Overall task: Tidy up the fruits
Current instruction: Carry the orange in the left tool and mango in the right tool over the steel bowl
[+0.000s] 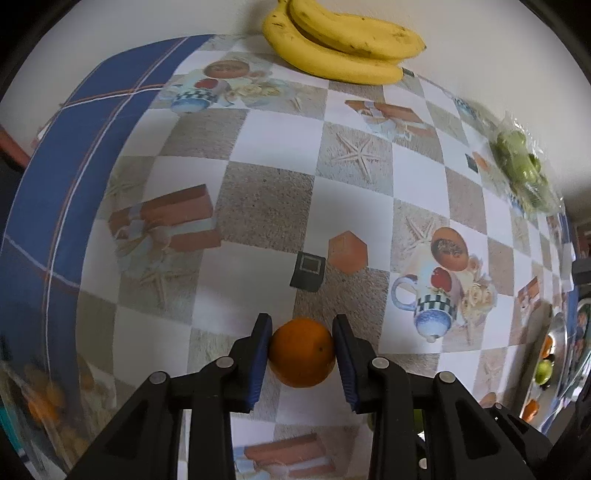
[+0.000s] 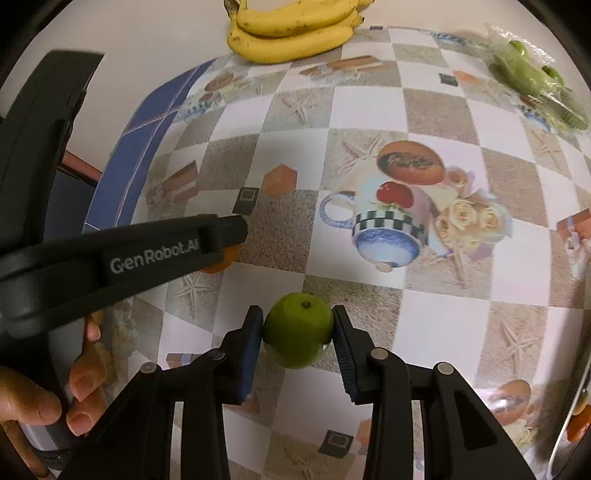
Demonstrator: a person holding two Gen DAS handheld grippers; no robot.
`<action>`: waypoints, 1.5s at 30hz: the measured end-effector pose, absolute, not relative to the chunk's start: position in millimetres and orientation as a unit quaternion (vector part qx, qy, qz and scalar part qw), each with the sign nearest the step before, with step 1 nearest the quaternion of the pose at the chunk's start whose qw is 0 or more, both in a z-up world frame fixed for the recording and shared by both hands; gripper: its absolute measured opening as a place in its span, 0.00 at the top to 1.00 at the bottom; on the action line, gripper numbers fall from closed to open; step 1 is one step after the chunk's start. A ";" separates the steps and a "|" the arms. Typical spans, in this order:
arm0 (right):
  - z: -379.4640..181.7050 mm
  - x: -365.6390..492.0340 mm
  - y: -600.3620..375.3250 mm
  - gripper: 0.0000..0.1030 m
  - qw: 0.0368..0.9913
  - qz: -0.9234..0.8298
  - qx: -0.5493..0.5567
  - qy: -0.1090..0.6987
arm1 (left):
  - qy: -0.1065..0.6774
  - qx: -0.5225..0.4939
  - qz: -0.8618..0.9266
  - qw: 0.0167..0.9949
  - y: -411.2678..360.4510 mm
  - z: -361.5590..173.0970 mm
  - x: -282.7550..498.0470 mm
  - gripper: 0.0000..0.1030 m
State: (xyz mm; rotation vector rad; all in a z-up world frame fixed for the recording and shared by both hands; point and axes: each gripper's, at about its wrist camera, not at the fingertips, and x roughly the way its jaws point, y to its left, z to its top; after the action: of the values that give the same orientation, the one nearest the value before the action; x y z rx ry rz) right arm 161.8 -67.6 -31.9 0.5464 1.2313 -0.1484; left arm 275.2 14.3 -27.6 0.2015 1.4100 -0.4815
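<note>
An orange (image 1: 301, 352) sits on the patterned tablecloth (image 1: 266, 206), and the blue pads of my left gripper (image 1: 302, 321) press its two sides, so it is shut on the fruit. In the right wrist view my right gripper (image 2: 296, 312) is shut on a round green fruit (image 2: 295, 334), stem dimple up, low over the cloth. To its left lies the left gripper's black finger (image 2: 221, 230), with a sliver of the orange (image 2: 221, 264) showing below it. A person's hand (image 2: 85, 387) holds that gripper's handle.
A bunch of bananas (image 1: 343, 40) (image 2: 291, 33) lies at the table's far edge by the wall. A clear bag of green fruit (image 1: 524, 170) (image 2: 535, 81) lies at the far right. A metal bowl (image 1: 559, 321) holding fruit stands at the right edge. Blurred orange shapes (image 1: 44, 406) show lower left.
</note>
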 end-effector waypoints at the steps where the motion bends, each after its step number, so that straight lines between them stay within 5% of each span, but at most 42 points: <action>1: -27.5 157.7 -69.2 0.62 0.781 -0.069 0.252 0.567 | 0.640 0.091 -0.217 0.732 14.7 -25.2 273.3 0.65; 45: 35.8 -37.2 -203.6 0.62 0.795 -0.224 0.317 0.466 | 0.581 0.066 -0.204 0.785 -76.3 18.5 96.8 0.65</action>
State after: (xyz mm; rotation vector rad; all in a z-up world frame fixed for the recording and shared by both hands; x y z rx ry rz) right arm -37.2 -203.6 35.8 0.6818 1.0006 -0.4813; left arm 96.8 -76.3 18.5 0.1432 1.2534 -0.4399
